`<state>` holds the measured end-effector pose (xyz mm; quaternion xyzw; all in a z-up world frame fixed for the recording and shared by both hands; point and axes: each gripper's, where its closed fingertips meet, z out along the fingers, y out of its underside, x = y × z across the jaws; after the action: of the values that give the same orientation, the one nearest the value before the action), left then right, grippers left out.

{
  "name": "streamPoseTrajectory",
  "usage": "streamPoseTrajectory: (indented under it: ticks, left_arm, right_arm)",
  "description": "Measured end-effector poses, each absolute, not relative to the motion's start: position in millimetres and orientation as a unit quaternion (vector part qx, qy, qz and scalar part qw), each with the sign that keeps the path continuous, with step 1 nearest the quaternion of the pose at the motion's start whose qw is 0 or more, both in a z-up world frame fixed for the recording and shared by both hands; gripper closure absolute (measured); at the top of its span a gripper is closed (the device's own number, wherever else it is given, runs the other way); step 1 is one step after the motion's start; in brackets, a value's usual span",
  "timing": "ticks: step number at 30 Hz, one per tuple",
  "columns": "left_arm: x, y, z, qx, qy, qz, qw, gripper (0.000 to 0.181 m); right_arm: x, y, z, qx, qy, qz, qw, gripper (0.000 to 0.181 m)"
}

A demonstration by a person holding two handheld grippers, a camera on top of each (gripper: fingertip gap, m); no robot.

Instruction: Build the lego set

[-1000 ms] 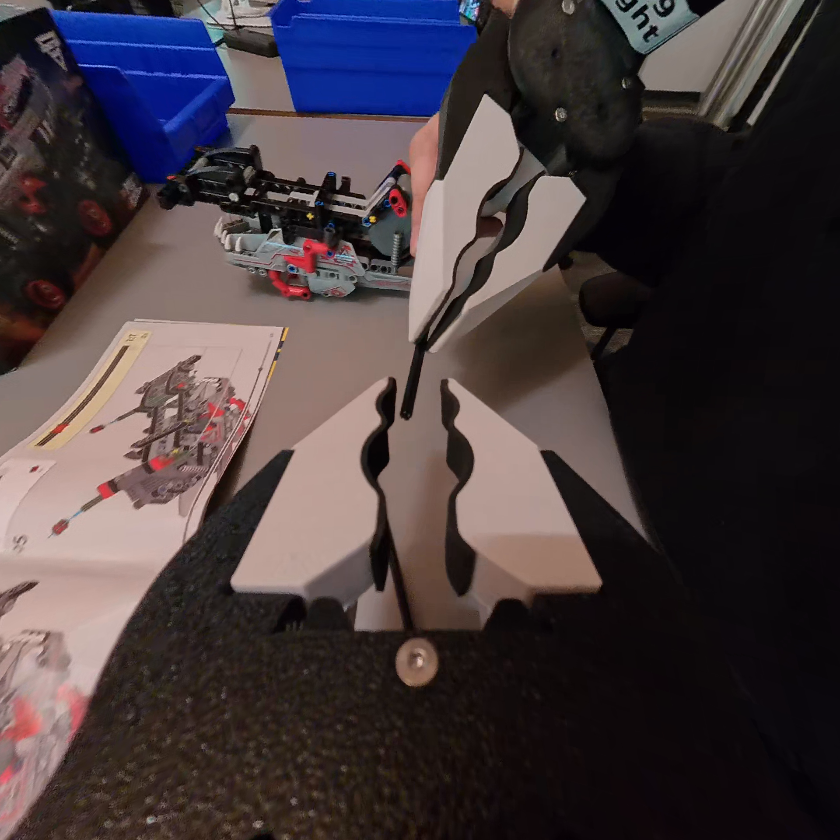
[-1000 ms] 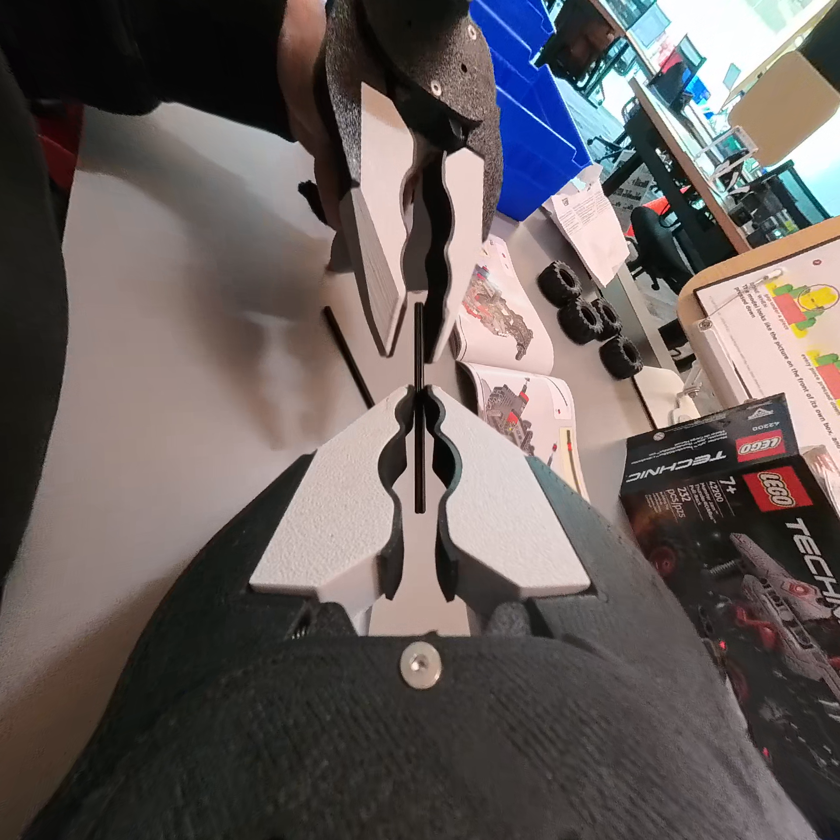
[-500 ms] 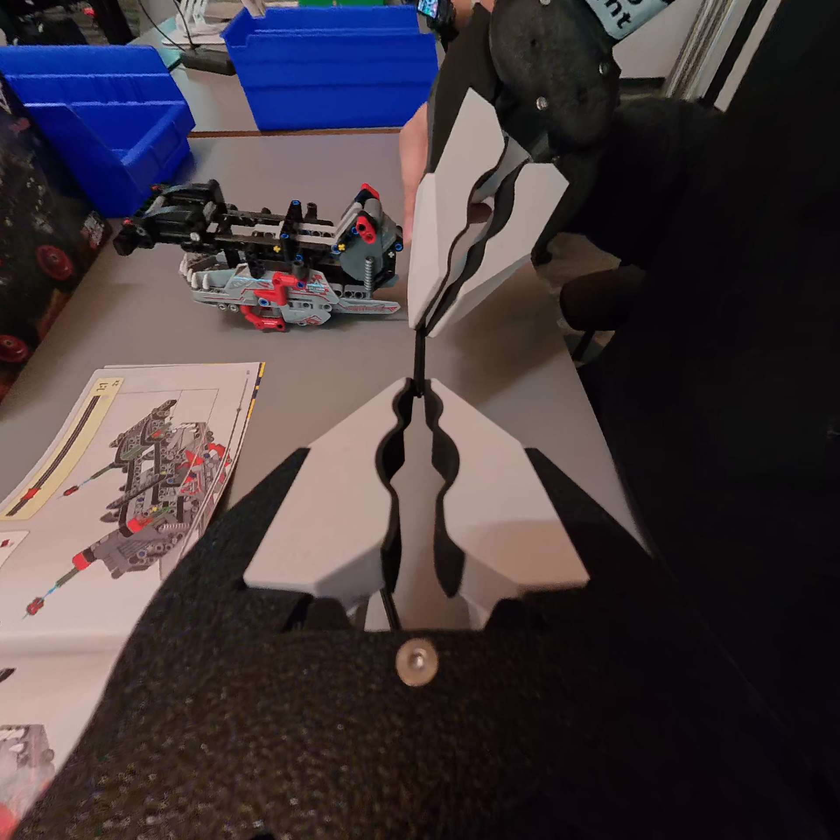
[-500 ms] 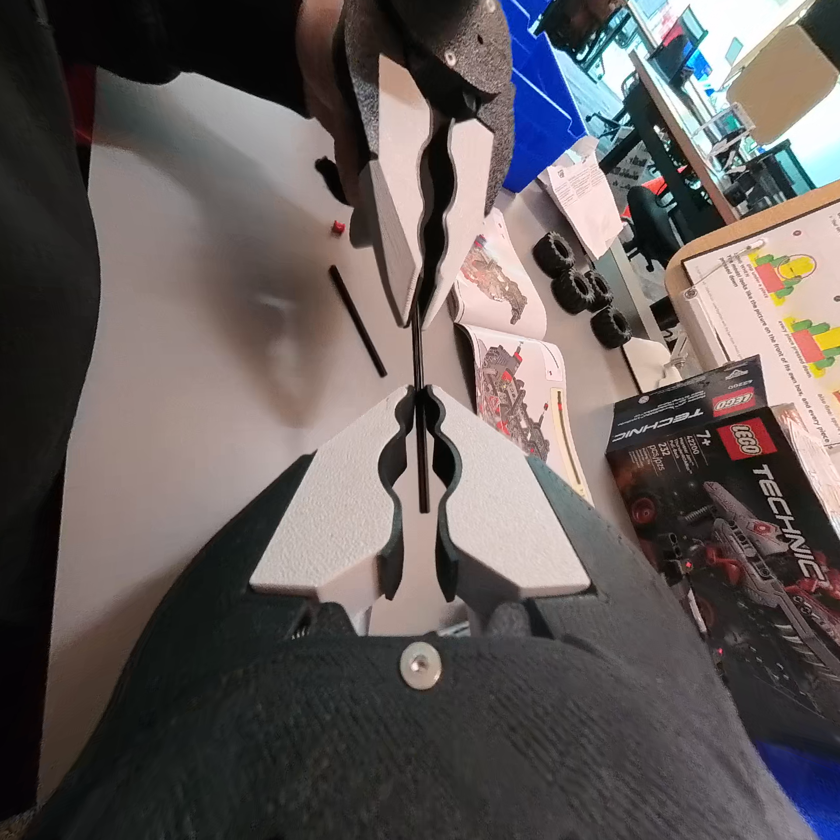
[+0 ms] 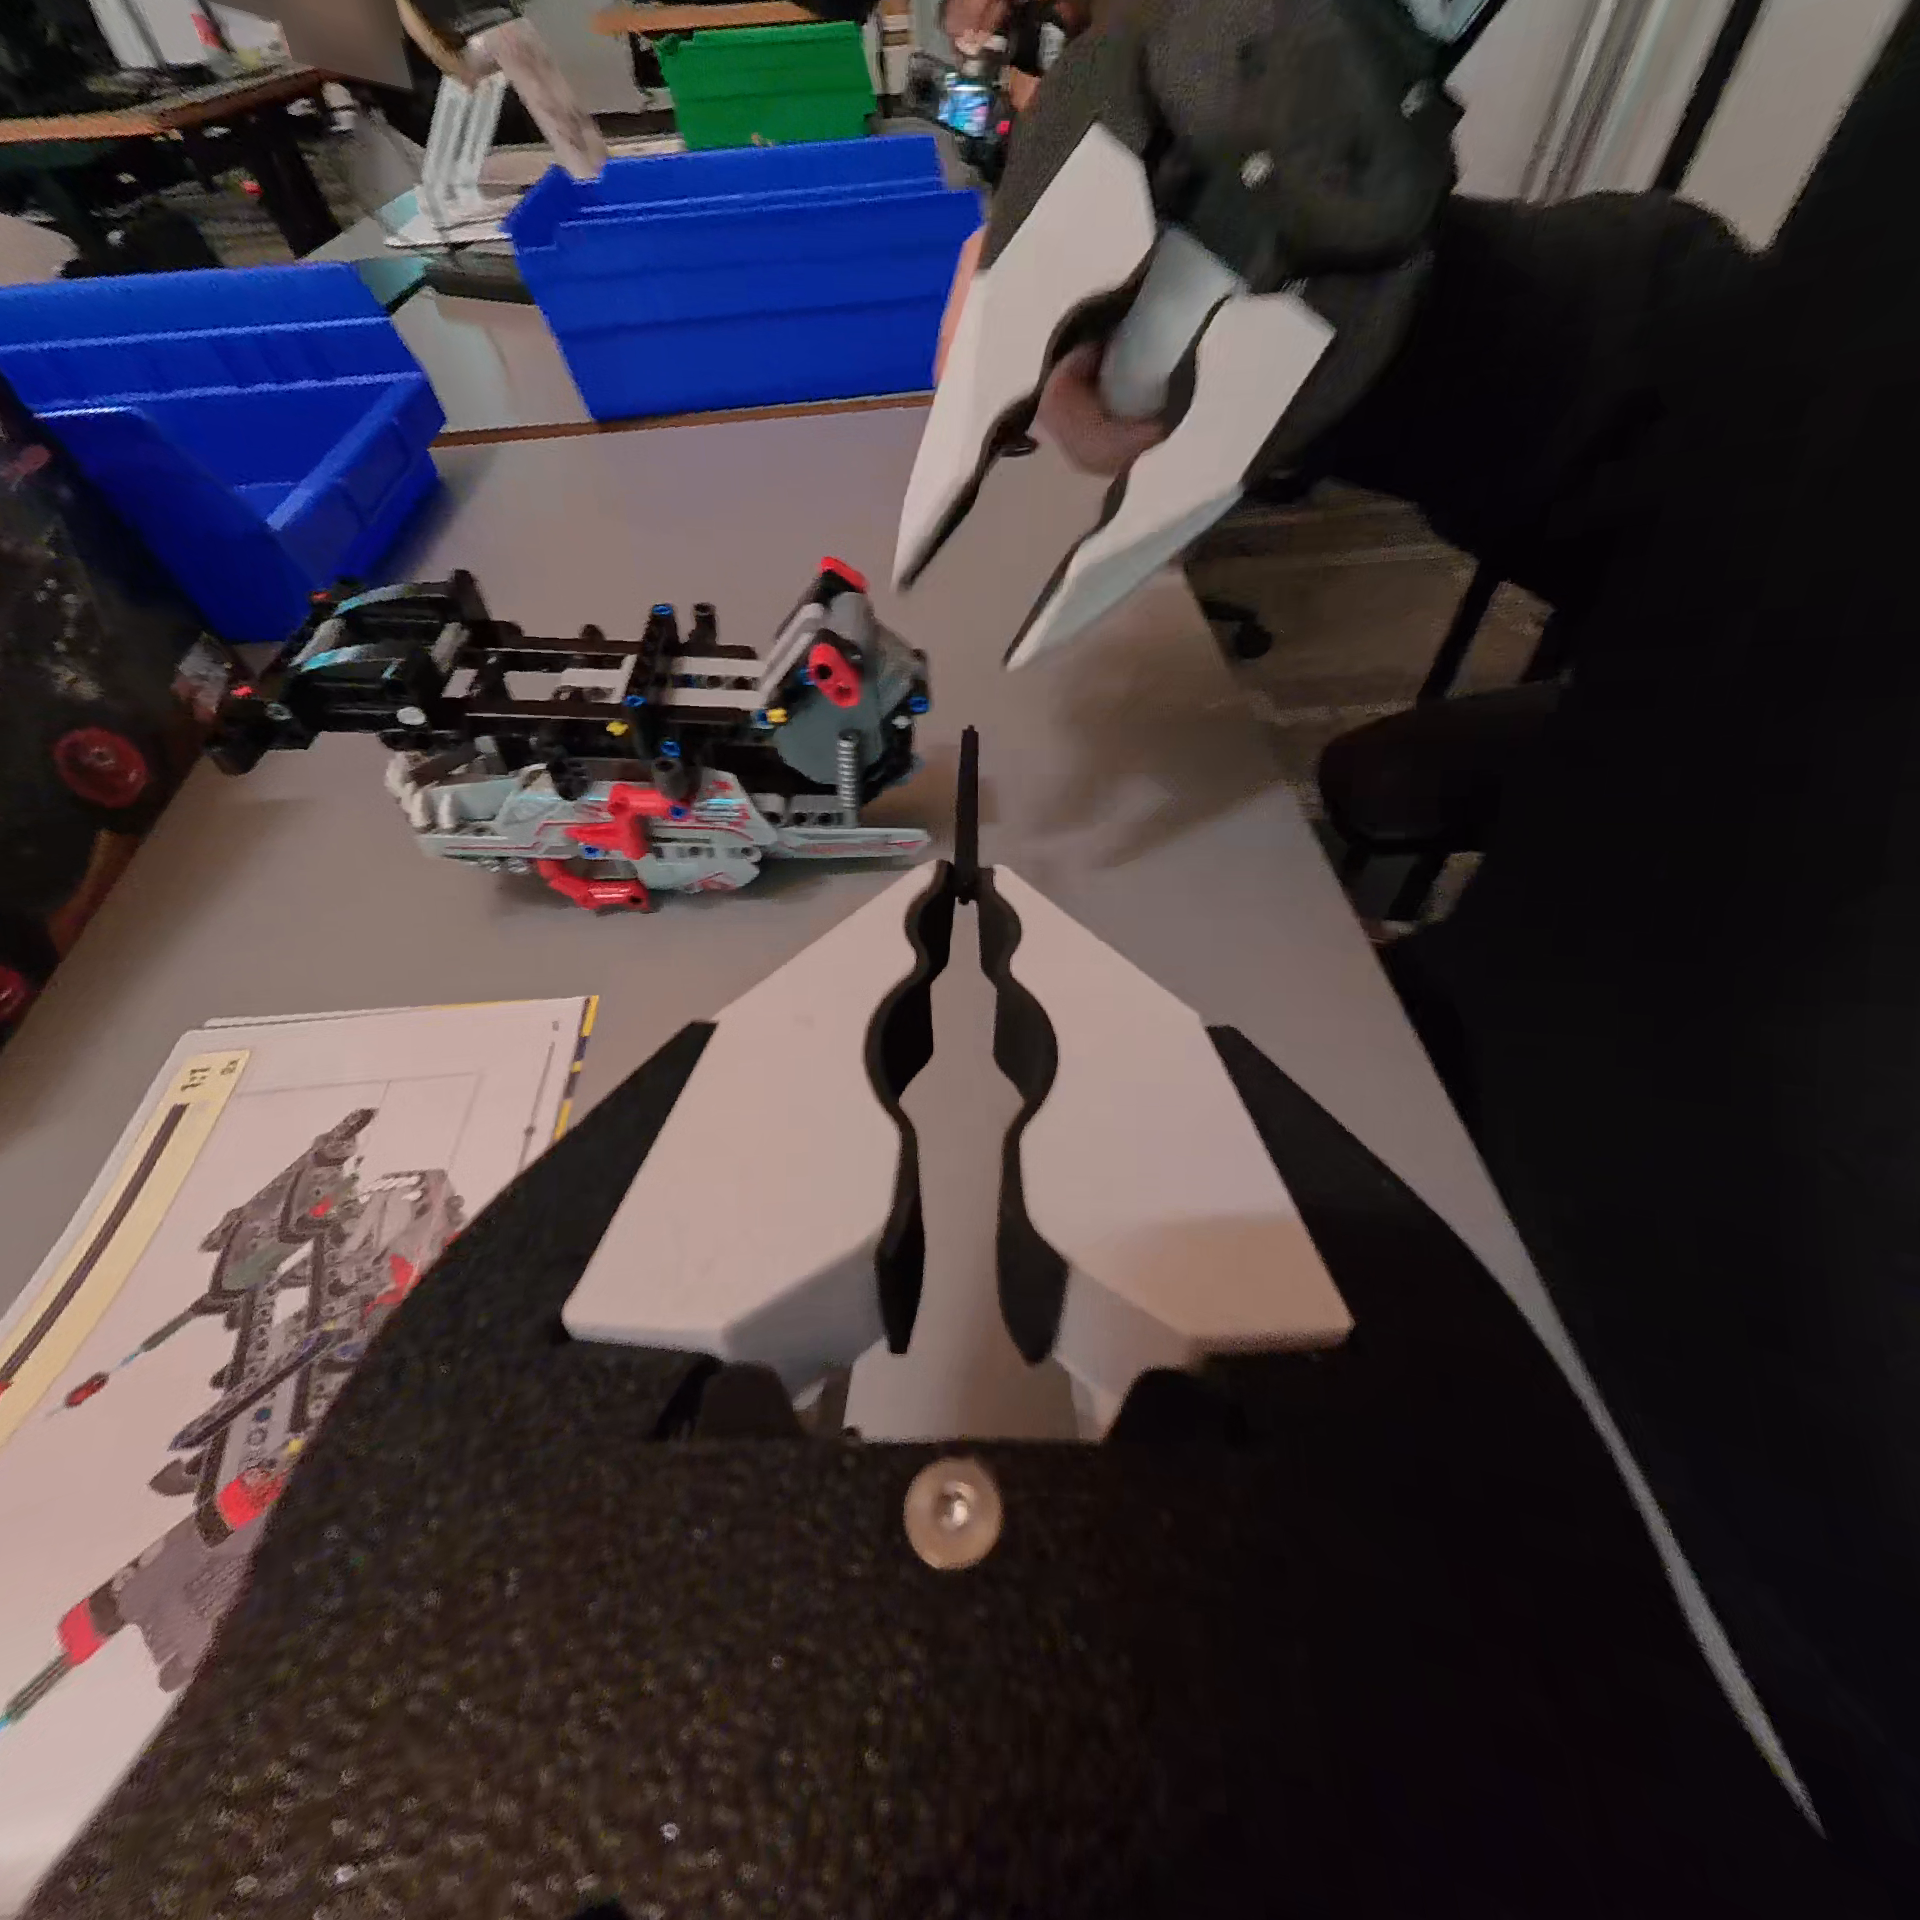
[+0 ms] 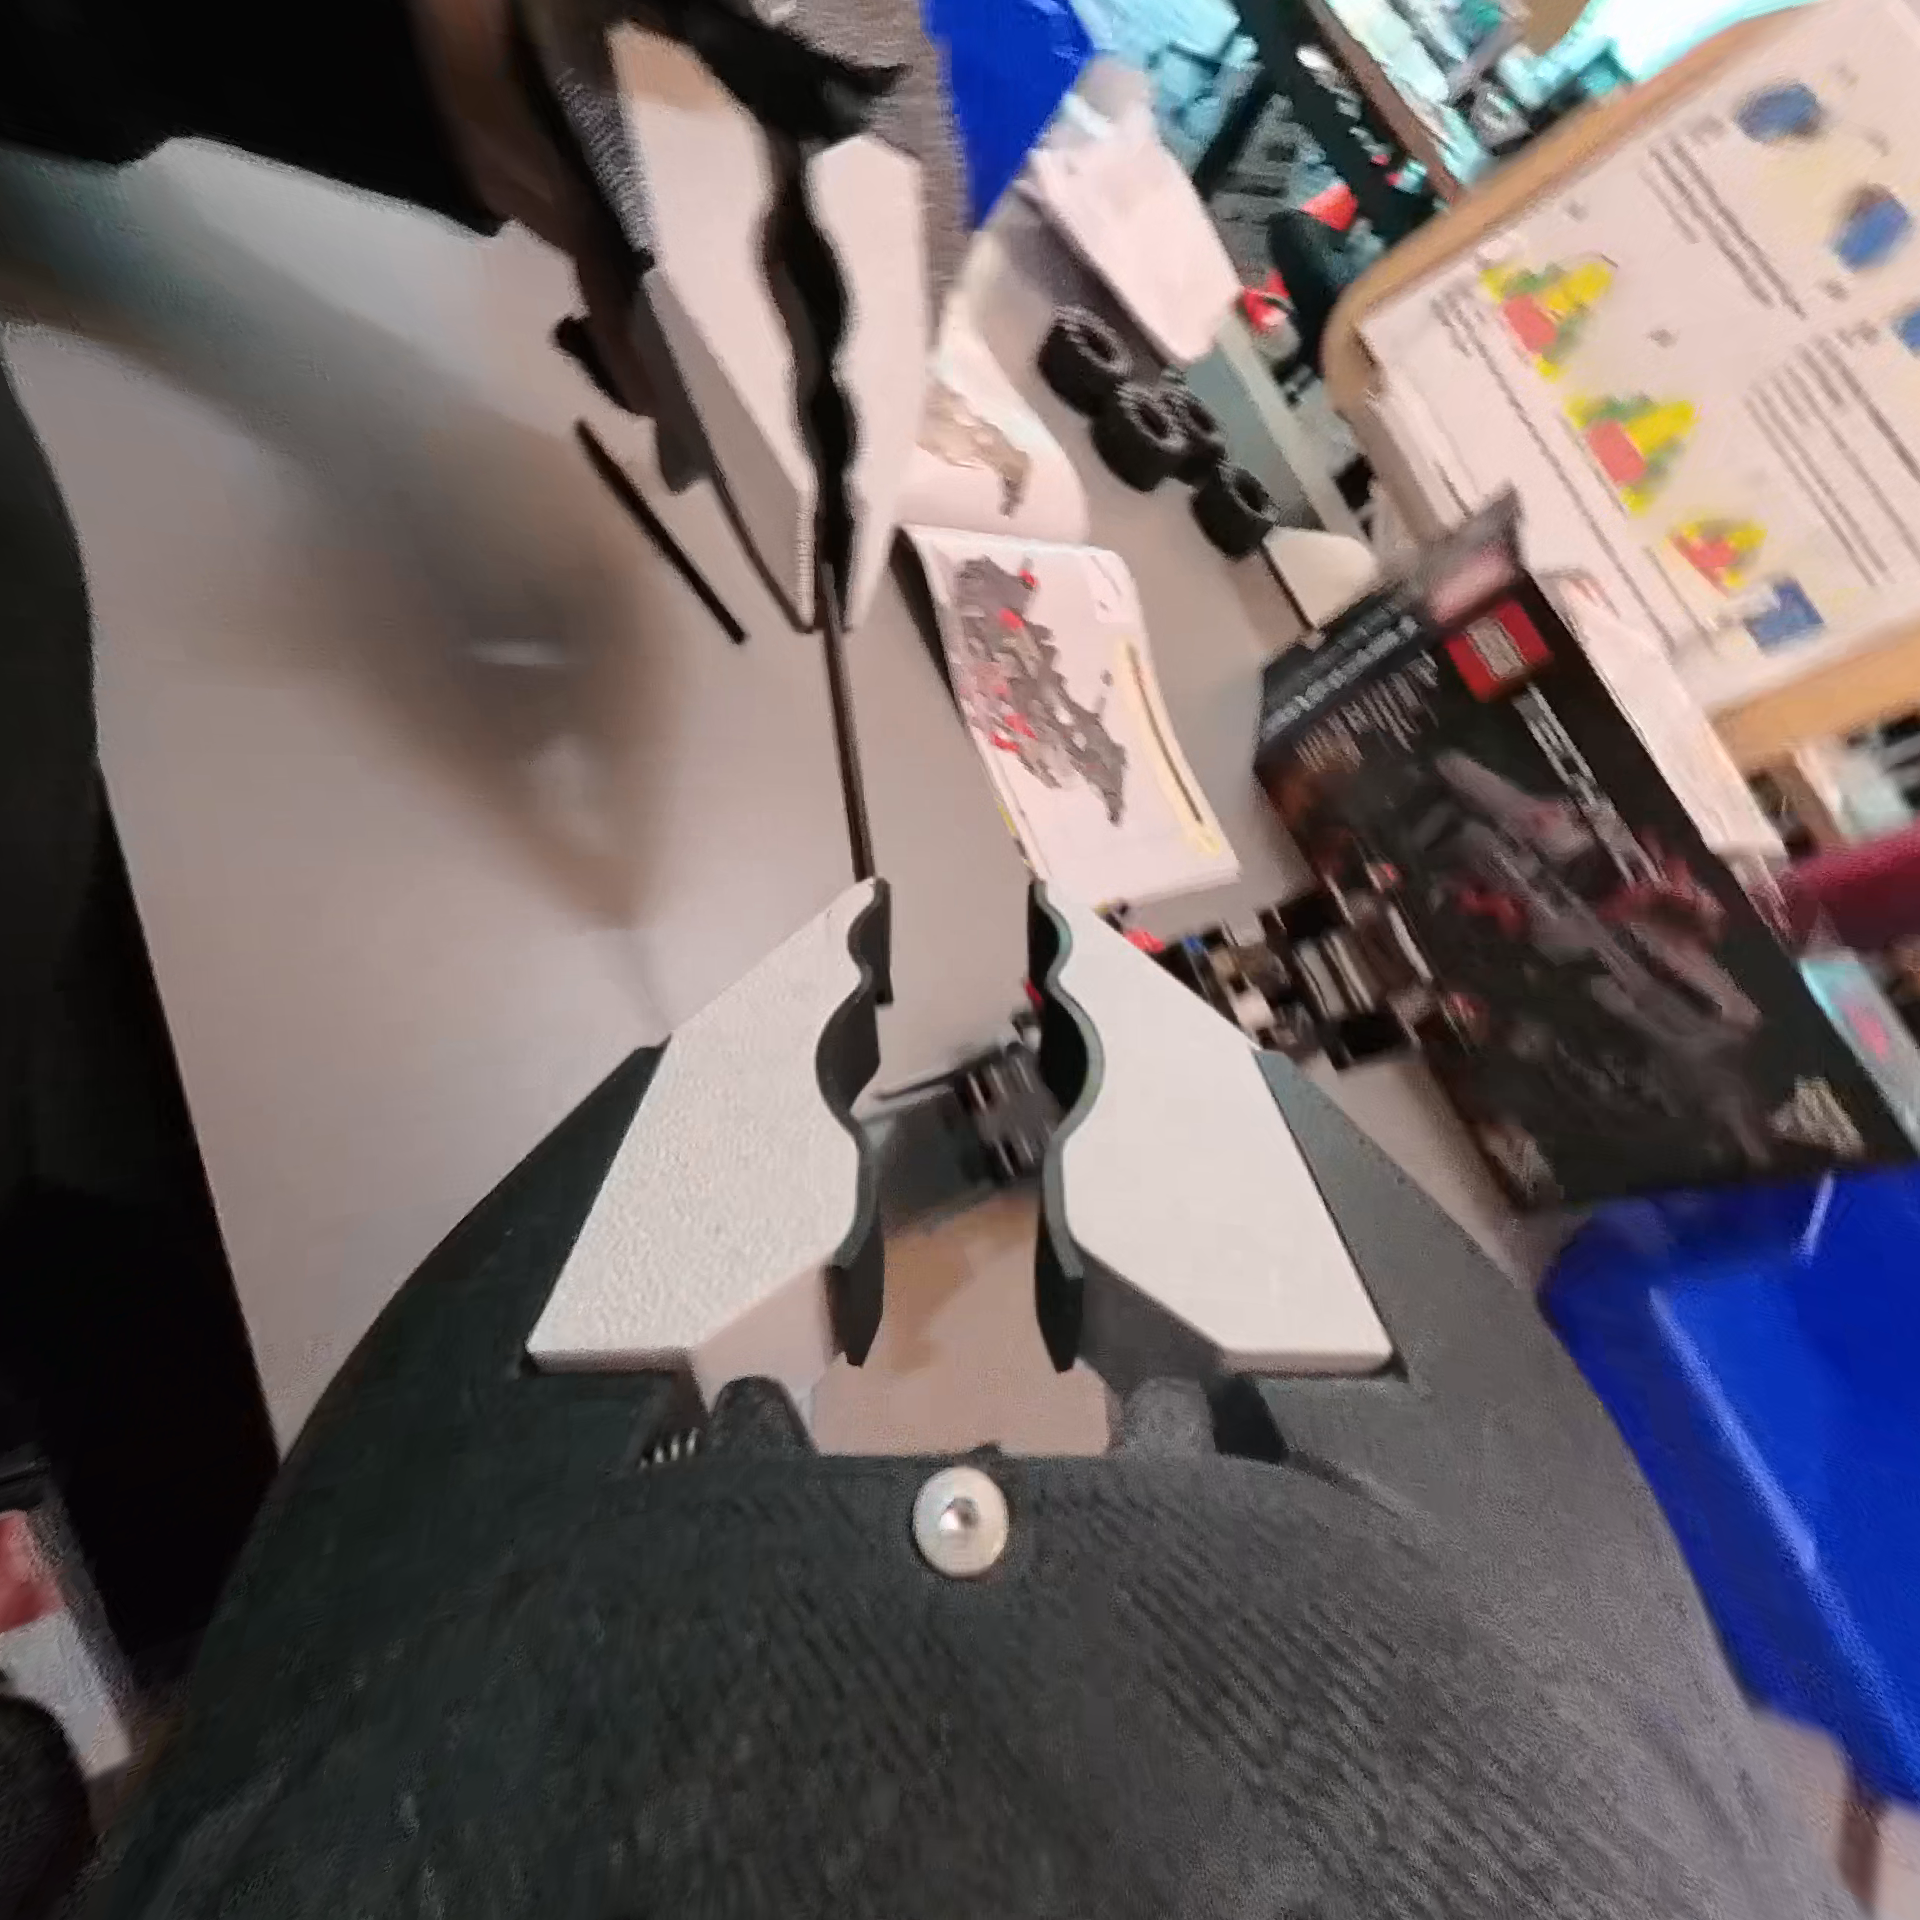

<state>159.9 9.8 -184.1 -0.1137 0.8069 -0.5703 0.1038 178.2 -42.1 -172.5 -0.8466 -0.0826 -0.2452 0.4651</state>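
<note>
My left gripper is shut on a thin black axle that sticks out forward from its tips. My right gripper hangs open and empty above and beyond the axle's free end. The partly built grey, black and red lego vehicle lies on the grey table, left of the axle. In the blurred right wrist view my right gripper is open, with the axle running from just off its left fingertip up to the shut left gripper. The vehicle shows partly behind it.
The open instruction booklet lies at the front left and shows in the right wrist view. A second black axle lies on the table. Several black tyres, the set's box and blue bins stand around. Across from one pair of fingers to the other is roughly 7 centimeters.
My left gripper shut on the axle's end. My right gripper then let go of it, opened and drew back up, so the axle passed from right to left.
</note>
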Motion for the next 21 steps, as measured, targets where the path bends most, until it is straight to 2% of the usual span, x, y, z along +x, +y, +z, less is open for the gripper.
streamPoseTrajectory:
  ticks: [5, 10, 13, 21]
  left_arm:
    - [180.2, 5.9, -183.8, -0.135, 0.785, -0.594, 0.116, 0.179]
    - [184.4, 10.1, -184.1, -0.138, 0.782, -0.596, 0.124, 0.179]
    - [187.3, 12.5, -185.1, -0.146, 0.779, -0.597, 0.127, 0.179]
    - [185.7, 15.1, -183.1, -0.144, 0.777, -0.599, 0.130, 0.179]
  right_arm:
    - [223.0, -99.8, -169.9, -0.832, 0.138, -0.148, 0.517, 0.132]
    - [232.0, -106.5, -175.8, -0.790, 0.218, -0.052, 0.571, 0.141]
    - [226.8, -98.4, -186.2, -0.785, 0.232, -0.011, 0.574, 0.141]
    - [223.6, -90.9, -192.0, -0.785, 0.226, -0.020, 0.577, 0.145]
